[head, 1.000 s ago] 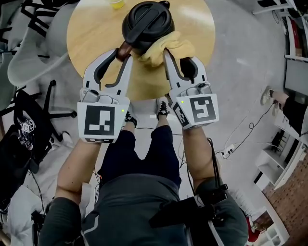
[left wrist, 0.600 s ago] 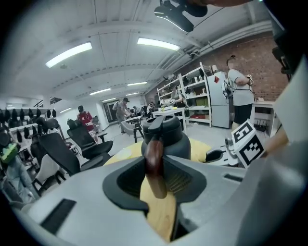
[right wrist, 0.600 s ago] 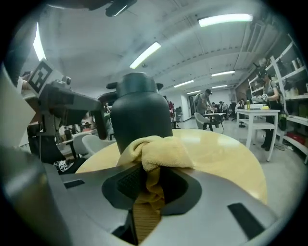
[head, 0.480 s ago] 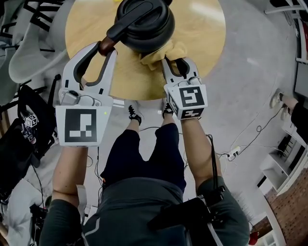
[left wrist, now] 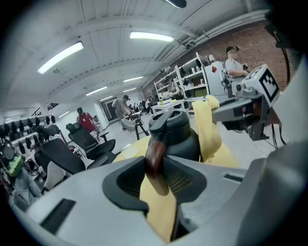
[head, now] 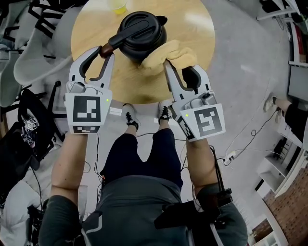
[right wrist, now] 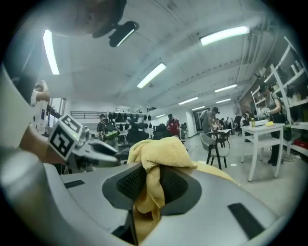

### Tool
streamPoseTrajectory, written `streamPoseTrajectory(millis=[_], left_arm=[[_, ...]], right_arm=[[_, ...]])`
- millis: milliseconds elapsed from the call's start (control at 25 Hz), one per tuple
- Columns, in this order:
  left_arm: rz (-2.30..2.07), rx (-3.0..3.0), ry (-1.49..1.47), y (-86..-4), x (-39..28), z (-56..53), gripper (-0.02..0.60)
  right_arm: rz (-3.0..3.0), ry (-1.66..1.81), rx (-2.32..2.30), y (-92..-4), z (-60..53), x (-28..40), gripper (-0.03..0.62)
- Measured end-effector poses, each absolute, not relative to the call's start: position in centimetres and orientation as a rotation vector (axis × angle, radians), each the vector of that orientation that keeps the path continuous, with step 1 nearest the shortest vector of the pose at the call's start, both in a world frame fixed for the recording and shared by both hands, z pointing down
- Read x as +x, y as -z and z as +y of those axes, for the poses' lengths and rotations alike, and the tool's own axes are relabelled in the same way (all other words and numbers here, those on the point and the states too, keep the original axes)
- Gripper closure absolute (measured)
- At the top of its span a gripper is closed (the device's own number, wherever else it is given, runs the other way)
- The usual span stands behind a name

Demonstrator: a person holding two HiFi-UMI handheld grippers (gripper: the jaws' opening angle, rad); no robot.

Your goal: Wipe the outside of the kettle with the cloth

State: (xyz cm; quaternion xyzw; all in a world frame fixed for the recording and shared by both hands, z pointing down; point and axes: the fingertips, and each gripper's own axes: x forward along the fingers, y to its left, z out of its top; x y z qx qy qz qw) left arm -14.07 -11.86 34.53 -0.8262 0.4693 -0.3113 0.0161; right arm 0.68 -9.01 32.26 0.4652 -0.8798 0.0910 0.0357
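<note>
A black kettle (head: 140,32) stands on the round wooden table (head: 192,29). Its long handle reaches toward the near left and ends in a brown tip (head: 104,50). My left gripper (head: 105,53) is shut on that tip, which shows between the pads in the left gripper view (left wrist: 155,166). A yellow cloth (head: 169,52) lies bunched against the kettle's near right side. My right gripper (head: 176,65) is shut on it, with the cloth (right wrist: 156,153) spilling out over both pads and hiding the kettle in that view.
A small yellow cup (head: 118,6) sits at the table's far edge. A white chair (head: 36,57) and black office chairs (head: 29,120) stand to the left. Cables (head: 250,129) trail on the floor at right, near white shelving (head: 281,168).
My left gripper has moved left with the handle tip, so the kettle has turned and its handle now points further left. The cloth stays against the kettle's near right side.
</note>
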Motion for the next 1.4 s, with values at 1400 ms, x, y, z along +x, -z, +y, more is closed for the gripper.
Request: streamPoseTrajectory(millis=[1400], left_arm=[[1.600, -2.539, 0.901, -35.7, -17.2, -15.5, 0.451]], right_arm=[[-2.624, -0.451, 1.310, -38.4, -10.2, 0.8, 0.493]])
